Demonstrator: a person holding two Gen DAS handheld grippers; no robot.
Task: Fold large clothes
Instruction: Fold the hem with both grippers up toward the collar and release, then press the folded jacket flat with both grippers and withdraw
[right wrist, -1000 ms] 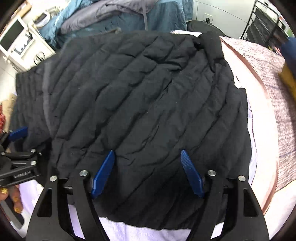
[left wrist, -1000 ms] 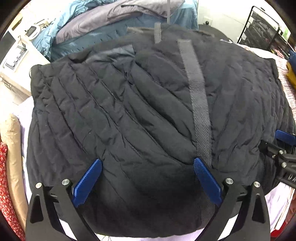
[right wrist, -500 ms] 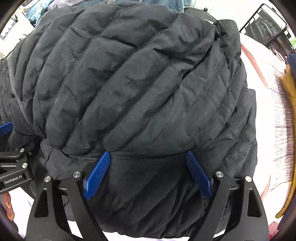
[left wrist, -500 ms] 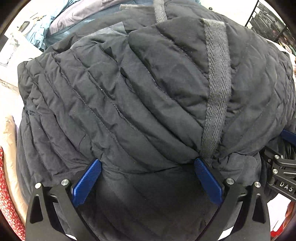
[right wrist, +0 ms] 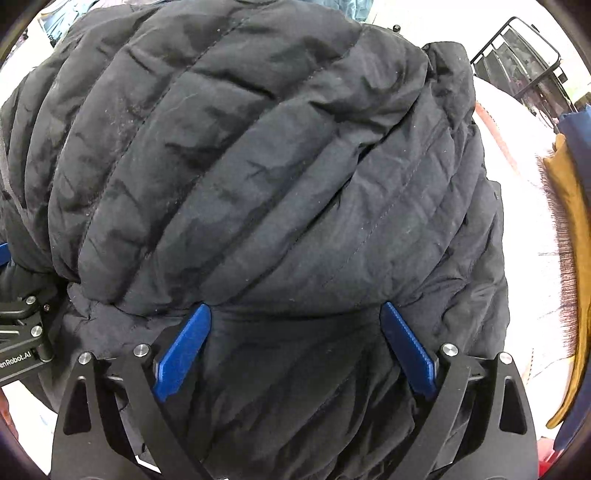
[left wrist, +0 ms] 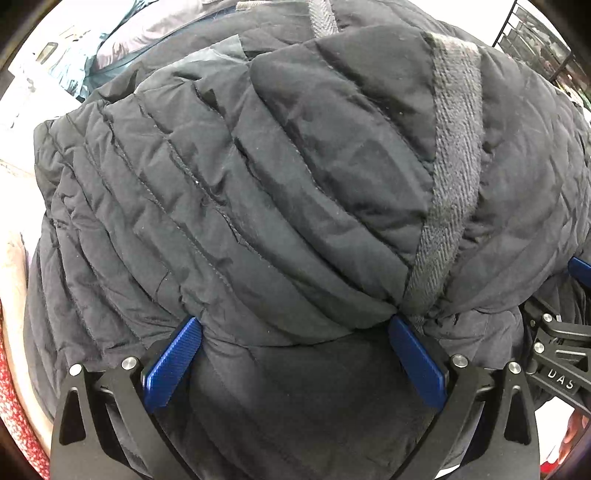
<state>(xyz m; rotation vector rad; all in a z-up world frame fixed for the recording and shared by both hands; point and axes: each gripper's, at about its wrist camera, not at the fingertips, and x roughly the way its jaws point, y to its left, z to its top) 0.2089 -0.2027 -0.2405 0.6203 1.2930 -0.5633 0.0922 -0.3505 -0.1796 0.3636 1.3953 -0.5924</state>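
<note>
Home bedroom, heaped bedding [left wrist: 147,33] behind, black wire rack [right wrist: 524,62], piled clothes

Jacket [left wrist: 295,192] fills the view ahead of both grippers, bulging over their tips. Webbing strip [left wrist: 448,184] runs front to back on jacket, right of ctr in left wrist view. Wire rack [right wrist: 524,70] behind jacket, far right; right gripper [left wrist: 561,354] right of jacket edge.

A black quilted jacket [right wrist: 258,177] (bunched up) lies on a white-covered surface [right wrist: 524,229]
</note>
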